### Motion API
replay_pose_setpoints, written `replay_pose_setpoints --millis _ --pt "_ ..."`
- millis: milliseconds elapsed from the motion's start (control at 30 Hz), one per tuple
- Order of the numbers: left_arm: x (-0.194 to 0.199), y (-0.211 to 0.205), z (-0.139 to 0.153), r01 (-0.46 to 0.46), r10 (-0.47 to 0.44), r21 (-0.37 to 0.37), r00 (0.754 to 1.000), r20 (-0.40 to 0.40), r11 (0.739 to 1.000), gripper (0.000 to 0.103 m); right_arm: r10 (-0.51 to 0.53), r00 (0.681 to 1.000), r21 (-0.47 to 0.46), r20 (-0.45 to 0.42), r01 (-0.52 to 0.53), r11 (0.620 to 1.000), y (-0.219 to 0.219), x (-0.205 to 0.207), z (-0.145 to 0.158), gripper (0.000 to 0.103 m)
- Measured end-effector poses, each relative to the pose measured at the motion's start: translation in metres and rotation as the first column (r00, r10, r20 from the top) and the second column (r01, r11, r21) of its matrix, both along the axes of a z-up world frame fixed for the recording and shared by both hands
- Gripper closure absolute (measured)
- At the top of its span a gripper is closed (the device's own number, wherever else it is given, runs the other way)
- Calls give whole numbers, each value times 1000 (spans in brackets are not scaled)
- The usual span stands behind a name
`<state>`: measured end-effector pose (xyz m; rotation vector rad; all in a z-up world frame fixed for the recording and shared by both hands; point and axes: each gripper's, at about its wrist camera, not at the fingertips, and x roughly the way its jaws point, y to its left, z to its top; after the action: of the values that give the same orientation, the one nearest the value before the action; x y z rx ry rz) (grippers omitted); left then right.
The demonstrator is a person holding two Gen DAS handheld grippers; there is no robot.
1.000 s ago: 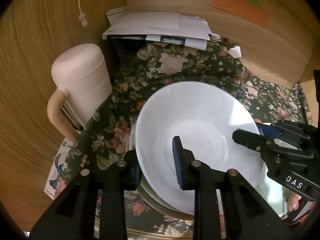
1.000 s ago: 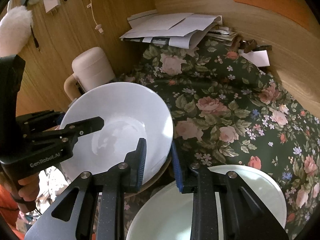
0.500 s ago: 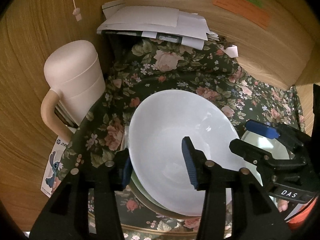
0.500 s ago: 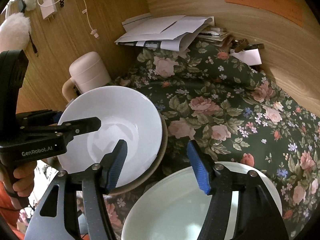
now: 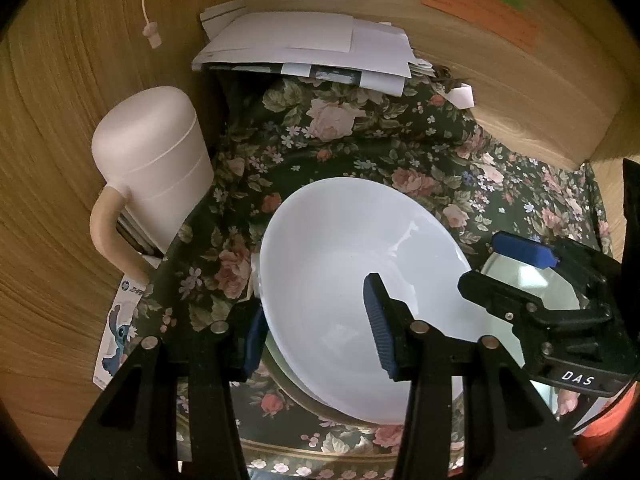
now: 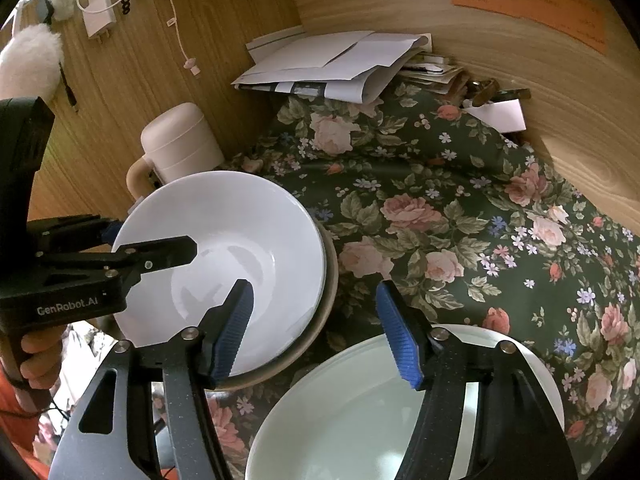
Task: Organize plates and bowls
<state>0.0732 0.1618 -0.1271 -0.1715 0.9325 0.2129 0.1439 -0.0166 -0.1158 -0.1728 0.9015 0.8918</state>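
A white bowl [image 5: 340, 248] [image 6: 224, 232] sits nested in a tan dish [image 6: 330, 280] on the floral cloth [image 6: 440, 208]. My left gripper [image 5: 312, 308] [image 6: 152, 240] stands open astride the bowl's left rim, one pad outside and one inside, neither pressing on it. On the opposite rim my right gripper [image 6: 313, 292] [image 5: 482, 260] is open as well, its left pad over the bowl's inside and its right pad beyond the dish. Under the right gripper lies a second pale bowl [image 6: 340, 408] [image 5: 532, 280].
A pink lidded mug [image 5: 152, 168] [image 6: 180, 144] stands against the wooden left wall. A stack of papers [image 5: 312, 44] [image 6: 332, 60] fills the back corner. Wood panels close in the left and back. A person's hand [image 6: 40, 356] holds the left gripper.
Both grippers, shut on the white bowl's rim a second ago, have opened and let it go. The bowl has settled lower and more level in the tan dish.
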Motion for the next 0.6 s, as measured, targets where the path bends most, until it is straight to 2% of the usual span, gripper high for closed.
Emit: replay_pose_setpoints --millis 133,233,267,433,600 --pt "-1 -1 3 1 0 18 1000 -3 1000 57 -3 1000 1 2 3 1000 0 0 1 43" --pt "-4 -5 13 -5 0 116 999 42 993 52 -4 1000 6 0 4 1000 -1 -1 2 43" --pt "-5 -5 17 5 -12 122 998 55 993 48 -2 1000 7 -2 2 1000 -1 0 2 43" --pt "-6 2 13 -15 10 118 999 45 993 48 1 1000 -10 -5 -1 1000 0 0 1 43" --pt "-9 10 -4 -37 36 59 999 16 998 48 13 1000 -31 -15 -13 999 4 1 -3 43"
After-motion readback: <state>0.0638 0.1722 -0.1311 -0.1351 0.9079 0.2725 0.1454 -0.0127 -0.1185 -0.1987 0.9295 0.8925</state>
